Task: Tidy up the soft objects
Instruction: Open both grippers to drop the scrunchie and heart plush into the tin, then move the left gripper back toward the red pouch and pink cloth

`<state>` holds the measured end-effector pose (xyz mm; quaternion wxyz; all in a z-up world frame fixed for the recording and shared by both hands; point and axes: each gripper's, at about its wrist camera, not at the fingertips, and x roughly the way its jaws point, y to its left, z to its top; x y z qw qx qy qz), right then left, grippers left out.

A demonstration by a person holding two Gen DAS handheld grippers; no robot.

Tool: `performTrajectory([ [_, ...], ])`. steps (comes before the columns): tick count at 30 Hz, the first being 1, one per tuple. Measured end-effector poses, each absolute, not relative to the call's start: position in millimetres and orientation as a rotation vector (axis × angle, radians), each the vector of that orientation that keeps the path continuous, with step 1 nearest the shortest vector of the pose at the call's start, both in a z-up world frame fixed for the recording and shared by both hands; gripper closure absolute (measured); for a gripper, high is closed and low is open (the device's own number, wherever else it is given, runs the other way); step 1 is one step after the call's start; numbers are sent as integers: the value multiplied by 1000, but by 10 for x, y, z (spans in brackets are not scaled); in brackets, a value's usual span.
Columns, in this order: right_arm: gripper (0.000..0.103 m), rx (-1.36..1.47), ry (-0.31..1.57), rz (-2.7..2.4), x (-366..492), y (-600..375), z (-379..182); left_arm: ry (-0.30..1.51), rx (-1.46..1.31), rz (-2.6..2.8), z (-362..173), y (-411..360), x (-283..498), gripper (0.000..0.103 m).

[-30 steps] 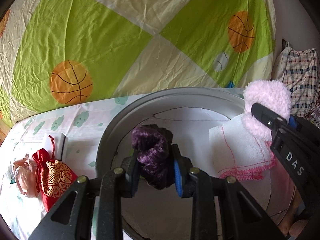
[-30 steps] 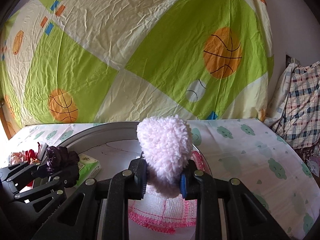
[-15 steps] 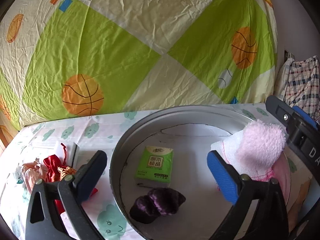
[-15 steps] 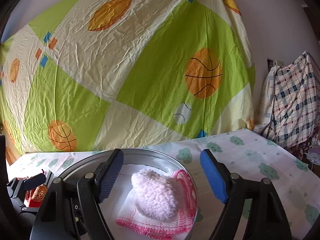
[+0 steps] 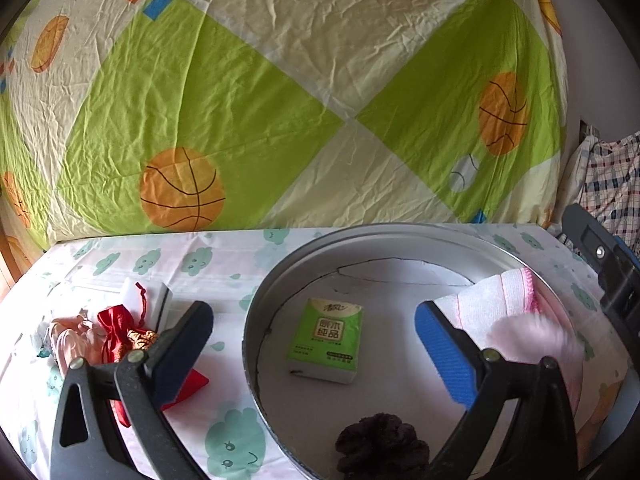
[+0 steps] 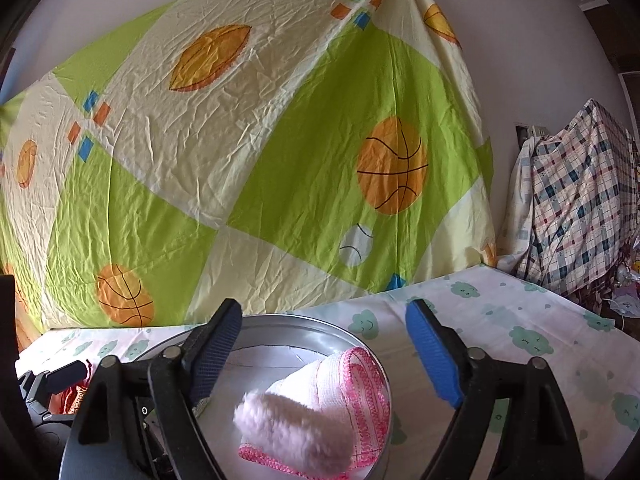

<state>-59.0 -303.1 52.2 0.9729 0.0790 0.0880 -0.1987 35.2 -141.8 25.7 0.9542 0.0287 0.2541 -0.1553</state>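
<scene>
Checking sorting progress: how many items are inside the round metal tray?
4: a green tissue pack mid-tray, a purple scrunchie at its near edge, and a pink fluffy piece lying on a pink-edged white cloth at the right. Others may be hidden.

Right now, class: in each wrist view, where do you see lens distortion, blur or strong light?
Left wrist view: the fisheye bows the sheet and table edge, the pink fluff is smeared, and daylight washes out the tablecloth at left. Right wrist view: the sheet balloons outward, dark corners frame the picture, and the fluff is slightly soft.
</scene>
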Motion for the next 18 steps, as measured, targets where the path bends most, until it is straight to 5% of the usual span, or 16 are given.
performTrajectory([
  [18,7,47,7,-380,-795,-2656,533,379,133,-220,253,-1193,252,1],
])
